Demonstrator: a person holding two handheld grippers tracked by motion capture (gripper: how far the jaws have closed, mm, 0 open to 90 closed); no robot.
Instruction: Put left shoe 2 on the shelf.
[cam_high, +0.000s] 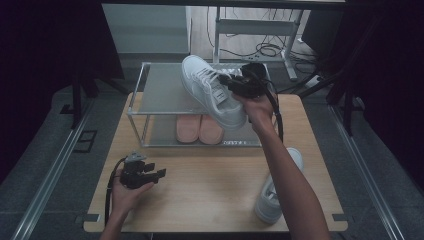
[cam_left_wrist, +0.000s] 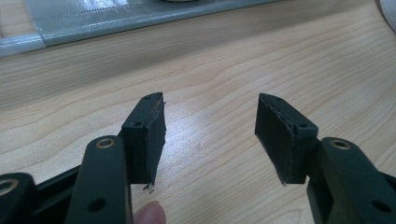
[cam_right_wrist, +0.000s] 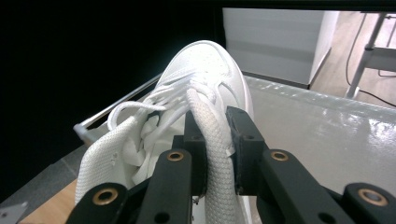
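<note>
White sneaker (cam_high: 212, 91) is hanging from the right gripper (cam_right_wrist: 215, 140), whose jaws are pinching its padded collar edge, toe pointing ahead of the claw over the top shelf of the shoe rack (cam_high: 165, 95). Judging by this, the step is setting it down on that shelf: lowering until the sole is lying flat, keeping it inside the rail beyond the toe, only then releasing. Pink slippers (cam_high: 199, 129) are sitting on the lower shelf beneath the claw. Second white sneaker (cam_high: 272, 192) is waiting on the wooden table (cam_high: 210, 185), behind the right gripper. Left gripper (cam_left_wrist: 210, 135) is idling with jaws spread wide, nothing between them, bare tabletop just under it.
</note>
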